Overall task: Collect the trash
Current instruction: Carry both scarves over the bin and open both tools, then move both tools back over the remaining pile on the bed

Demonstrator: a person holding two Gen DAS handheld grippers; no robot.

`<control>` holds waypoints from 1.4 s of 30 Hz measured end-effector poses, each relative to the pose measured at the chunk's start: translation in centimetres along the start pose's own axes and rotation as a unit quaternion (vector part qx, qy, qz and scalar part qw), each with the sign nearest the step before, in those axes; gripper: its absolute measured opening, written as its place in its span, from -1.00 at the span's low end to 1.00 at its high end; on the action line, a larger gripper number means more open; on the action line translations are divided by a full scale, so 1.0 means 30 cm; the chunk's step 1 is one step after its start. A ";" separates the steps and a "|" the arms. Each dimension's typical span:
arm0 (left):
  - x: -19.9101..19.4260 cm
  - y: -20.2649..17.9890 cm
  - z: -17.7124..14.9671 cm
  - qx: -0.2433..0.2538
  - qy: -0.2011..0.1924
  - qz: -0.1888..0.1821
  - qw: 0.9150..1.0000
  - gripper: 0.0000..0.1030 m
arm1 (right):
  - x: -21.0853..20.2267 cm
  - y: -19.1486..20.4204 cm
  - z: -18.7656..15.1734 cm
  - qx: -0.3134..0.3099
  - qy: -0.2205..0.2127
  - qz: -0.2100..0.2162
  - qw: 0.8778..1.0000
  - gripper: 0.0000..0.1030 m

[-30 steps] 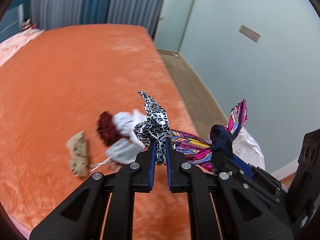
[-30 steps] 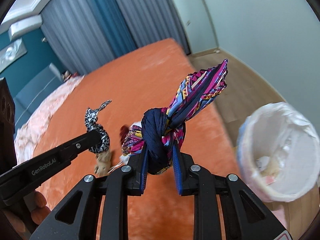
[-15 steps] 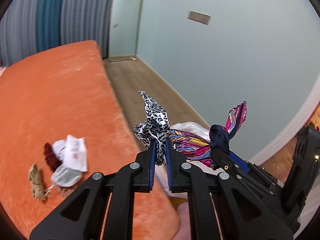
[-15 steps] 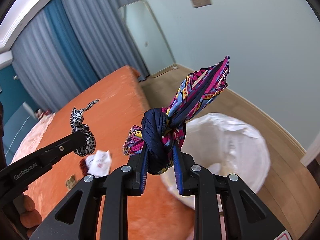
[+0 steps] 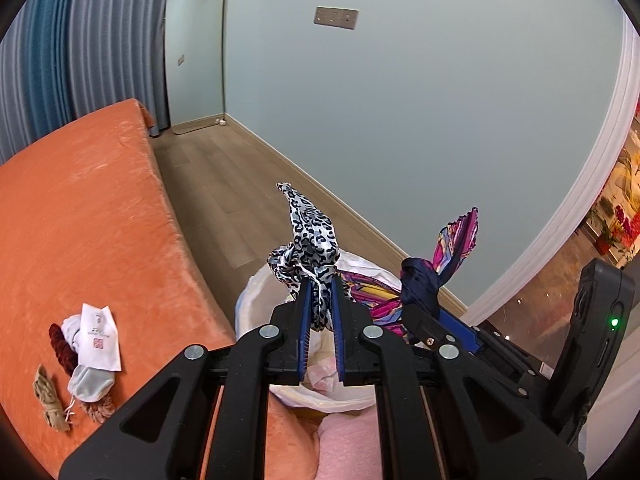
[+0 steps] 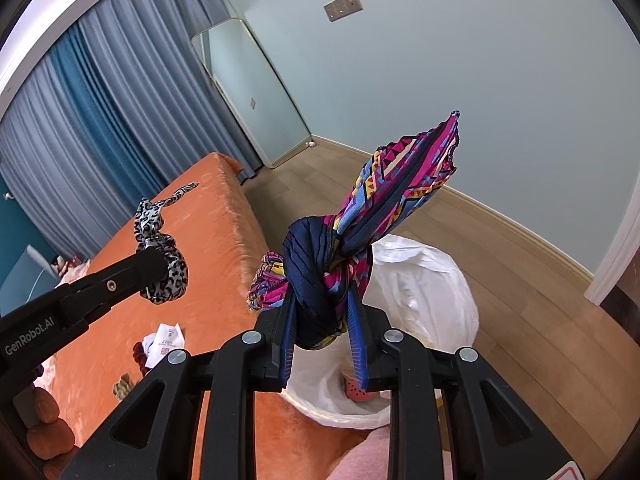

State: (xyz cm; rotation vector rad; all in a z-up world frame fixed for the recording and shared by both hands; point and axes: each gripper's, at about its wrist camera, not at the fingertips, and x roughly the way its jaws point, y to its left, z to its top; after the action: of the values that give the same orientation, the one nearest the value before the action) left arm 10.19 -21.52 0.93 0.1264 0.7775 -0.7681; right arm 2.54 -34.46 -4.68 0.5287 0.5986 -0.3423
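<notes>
The leopard-print scrunchie (image 5: pixel 310 248) is clamped between the blue pads of the left gripper (image 5: pixel 319 312), its tail sticking up, and the knotted navy-and-pink patterned scrunchie (image 6: pixel 320 276) is pinched the same way in the right gripper (image 6: pixel 322 320). Both now hang above the open mouth of the white-lined trash bin (image 6: pixel 432 280), which stands on the wood floor just beside the near right edge of the orange bed (image 5: pixel 88 216). A second ago the two grippers were over the bed with the bin off to the right; since then they have swung right, so the bin sits directly under the fingers. My reading is that the carry is done and the release is the step in hand: neither piece has dropped yet. Count: two scrunchies held, one per gripper; one bin. Left on the bed, at the near left, lies a small heap (image 5: pixel 86 356): a dark red scrunchie, a white paper tag, a grey pouch and a tan scrunchie, plus a pinkish scrap I cannot identify
</notes>
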 end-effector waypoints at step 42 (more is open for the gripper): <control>-0.180 0.434 -0.148 -0.160 -0.018 0.095 0.982 -0.08 | 0.052 0.378 -0.132 -0.112 0.051 0.048 0.991 -0.10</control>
State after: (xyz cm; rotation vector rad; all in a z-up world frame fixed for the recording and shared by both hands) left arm 13.79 -7.30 -0.80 -0.1012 0.8317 -0.4565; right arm 7.11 -23.25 -4.23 0.3591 0.6990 -0.1542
